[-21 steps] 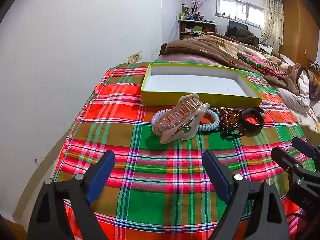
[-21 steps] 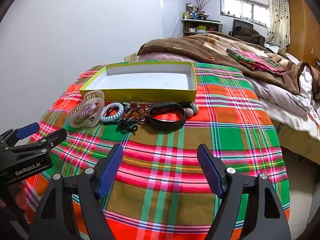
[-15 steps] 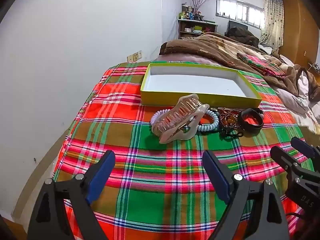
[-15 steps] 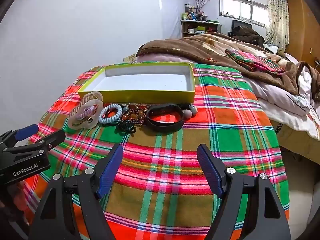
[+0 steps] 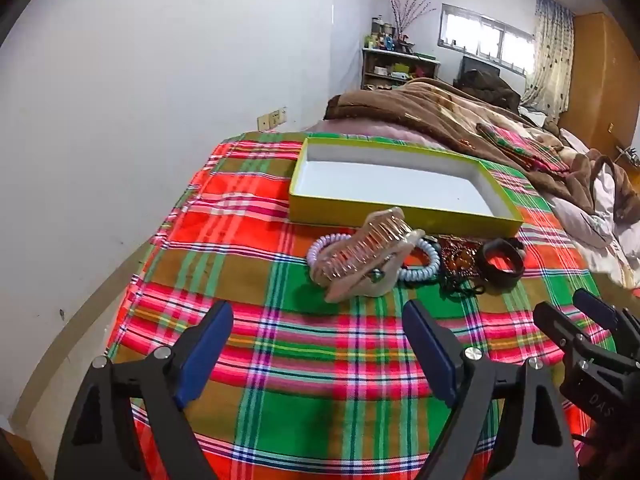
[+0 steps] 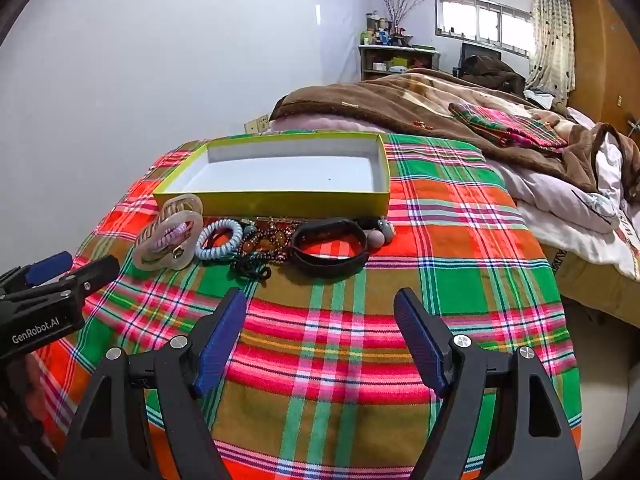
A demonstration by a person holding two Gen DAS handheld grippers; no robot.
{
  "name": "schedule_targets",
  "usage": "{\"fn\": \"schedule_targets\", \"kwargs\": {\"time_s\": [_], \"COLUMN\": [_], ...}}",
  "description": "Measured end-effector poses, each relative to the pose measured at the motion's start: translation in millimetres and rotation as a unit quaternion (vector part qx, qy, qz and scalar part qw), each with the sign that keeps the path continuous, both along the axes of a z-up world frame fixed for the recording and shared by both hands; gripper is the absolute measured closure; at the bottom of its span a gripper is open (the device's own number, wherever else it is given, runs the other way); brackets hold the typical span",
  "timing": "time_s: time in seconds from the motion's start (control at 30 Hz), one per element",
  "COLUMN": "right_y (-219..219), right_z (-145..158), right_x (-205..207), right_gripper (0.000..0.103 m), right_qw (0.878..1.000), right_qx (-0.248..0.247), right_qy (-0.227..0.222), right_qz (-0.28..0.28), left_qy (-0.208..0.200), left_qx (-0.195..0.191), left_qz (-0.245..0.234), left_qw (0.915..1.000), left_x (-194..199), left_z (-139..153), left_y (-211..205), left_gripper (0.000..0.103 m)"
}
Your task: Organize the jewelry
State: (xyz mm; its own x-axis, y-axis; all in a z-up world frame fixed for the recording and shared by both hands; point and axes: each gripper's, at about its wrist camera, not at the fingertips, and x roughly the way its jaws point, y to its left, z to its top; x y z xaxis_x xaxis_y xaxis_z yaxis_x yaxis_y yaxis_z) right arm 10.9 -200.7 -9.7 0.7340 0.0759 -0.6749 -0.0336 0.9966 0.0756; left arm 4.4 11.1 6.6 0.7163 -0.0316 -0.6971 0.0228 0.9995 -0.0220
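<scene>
My left gripper (image 5: 318,340) has its jaws wide apart with nothing between them, above the checked cloth (image 5: 320,380). Past it, from left to right, lie a big pale hair clip (image 5: 360,256), a light blue coil hair tie (image 6: 219,239), some brown beads (image 6: 266,242) and a black band (image 6: 330,246), all just in front of the yellow box (image 6: 280,200). My right gripper (image 6: 320,338) is wide apart too, holding nothing.
</scene>
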Motion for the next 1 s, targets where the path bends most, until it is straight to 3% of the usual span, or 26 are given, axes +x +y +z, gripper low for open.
{"fn": "schedule_targets", "kwargs": {"time_s": [0.53, 0.83, 1.0], "right_y": [3.6, 0.7, 1.0], "right_z": [0.9, 2.4, 4.3], "right_x": [-1.9, -4.4, -4.0], "right_gripper": [0.027, 0.027, 0.027], "right_qw": [1.0, 1.0, 1.0], "right_qx": [-0.002, -0.002, -0.003], "right_qy": [-0.008, -0.012, -0.012], "right_qz": [0.005, 0.004, 0.004], "left_qy": [-0.002, -0.002, 0.003], "left_qx": [-0.013, 0.01, 0.005], "left_qz": [-0.001, 0.007, 0.005], "left_qw": [0.9999, 0.9999, 1.0], "left_x": [-1.0, -0.5, -0.3], "left_z": [1.8, 1.8, 0.1], "left_y": [1.8, 0.0, 2.1], "left_gripper": [0.015, 0.016, 0.016]}}
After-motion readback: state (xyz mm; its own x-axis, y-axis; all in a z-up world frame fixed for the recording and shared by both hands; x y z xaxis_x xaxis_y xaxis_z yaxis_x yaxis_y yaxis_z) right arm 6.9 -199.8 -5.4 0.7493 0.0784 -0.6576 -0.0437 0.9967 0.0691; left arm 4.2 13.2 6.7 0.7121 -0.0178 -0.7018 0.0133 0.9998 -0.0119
